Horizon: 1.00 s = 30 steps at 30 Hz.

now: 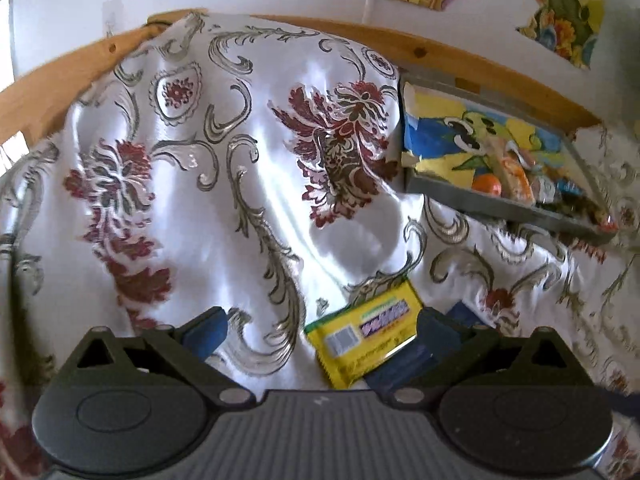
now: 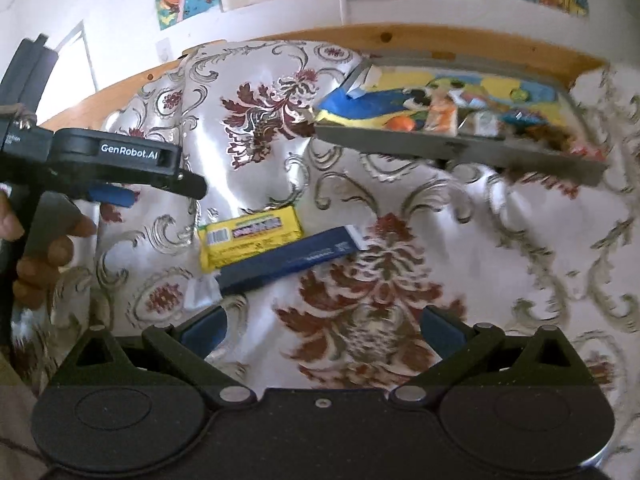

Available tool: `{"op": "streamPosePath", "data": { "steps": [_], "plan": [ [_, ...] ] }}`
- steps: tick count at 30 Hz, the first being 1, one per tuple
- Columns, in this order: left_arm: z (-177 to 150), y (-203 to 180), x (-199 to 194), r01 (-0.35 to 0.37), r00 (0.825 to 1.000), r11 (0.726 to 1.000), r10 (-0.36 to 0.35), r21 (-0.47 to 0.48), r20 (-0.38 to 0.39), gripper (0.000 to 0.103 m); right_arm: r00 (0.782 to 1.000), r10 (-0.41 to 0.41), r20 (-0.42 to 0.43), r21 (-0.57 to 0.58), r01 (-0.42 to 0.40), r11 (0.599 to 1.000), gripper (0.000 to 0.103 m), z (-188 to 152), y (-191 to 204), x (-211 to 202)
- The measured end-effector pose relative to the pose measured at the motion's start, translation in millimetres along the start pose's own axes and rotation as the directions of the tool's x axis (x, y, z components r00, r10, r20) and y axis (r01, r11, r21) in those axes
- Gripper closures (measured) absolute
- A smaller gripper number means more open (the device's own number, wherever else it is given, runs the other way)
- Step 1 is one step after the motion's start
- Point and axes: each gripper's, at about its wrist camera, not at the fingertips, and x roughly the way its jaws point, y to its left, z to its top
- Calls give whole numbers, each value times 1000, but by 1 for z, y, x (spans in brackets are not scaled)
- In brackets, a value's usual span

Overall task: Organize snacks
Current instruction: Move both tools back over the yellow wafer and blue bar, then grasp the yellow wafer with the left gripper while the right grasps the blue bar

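Probably light and a bit crinkly, that yellow snack bar (image 2: 250, 237), with a shiny, slippery wrapper and something stiff enough inside to keep its shape. Best grabbed across the short way, at the middle, not by the thin sealed ends. Lying flat on the flowery cloth (image 2: 460, 248), touching the long blue snack bar (image 2: 288, 261) right beside it. Blue one likely light and stiff too; same kind of hold across its narrow width.

Well apart from both bars, up near the wooden rail: a gray tray (image 2: 460, 151) with more snacks already inside, too blurry to name.

Left gripper (image 1: 320, 330) wide open, holding nothing, hanging low over the yellow snack bar (image 1: 364, 334), with the bar close by one blue pad; touching or not, hard to tell. Right gripper (image 2: 320, 330) wide open too, holding nothing, only cloth between its pads, both bars a little way ahead.
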Motion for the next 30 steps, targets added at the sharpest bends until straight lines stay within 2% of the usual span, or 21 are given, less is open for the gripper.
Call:
{"op": "streamPosePath", "data": {
  "steps": [3, 6, 10, 16, 21, 23, 26, 30],
  "plan": [
    [6, 6, 11, 50, 999, 998, -50, -25, -16, 0, 998, 41, -40, 85, -37, 996, 1, 6, 1, 22],
    [9, 9, 23, 100, 992, 995, -101, -21, -72, 0, 994, 84, -72, 176, -70, 982, 7, 8, 1, 45],
    [7, 11, 30, 102, 991, 994, -104, -26, -86, 0, 990, 109, -88, 267, -82, 960, 16, 9, 1, 69],
    [10, 13, 35, 108, 992, 993, -110, -49, -53, 0, 988, 120, -97, 335, -81, 939, 40, 17, 9, 93],
    [10, 4, 35, 103, 994, 994, -103, 21, -26, 0, 986, 128, -108, 433, -69, 899, 59, 20, 8, 110],
    [9, 1, 35, 108, 994, 993, -108, 36, -23, 0, 987, 126, -97, 450, -69, 890, 70, 20, 6, 111],
    [8, 0, 38, 113, 993, 993, -112, 44, -35, 0, 993, 97, -68, 425, -59, 903, 77, 21, 3, 105],
    [5, -2, 40, 110, 993, 992, -107, 65, -44, 1, 997, 58, -49, 349, -37, 936, 79, 21, -7, 88]
  ]
}}
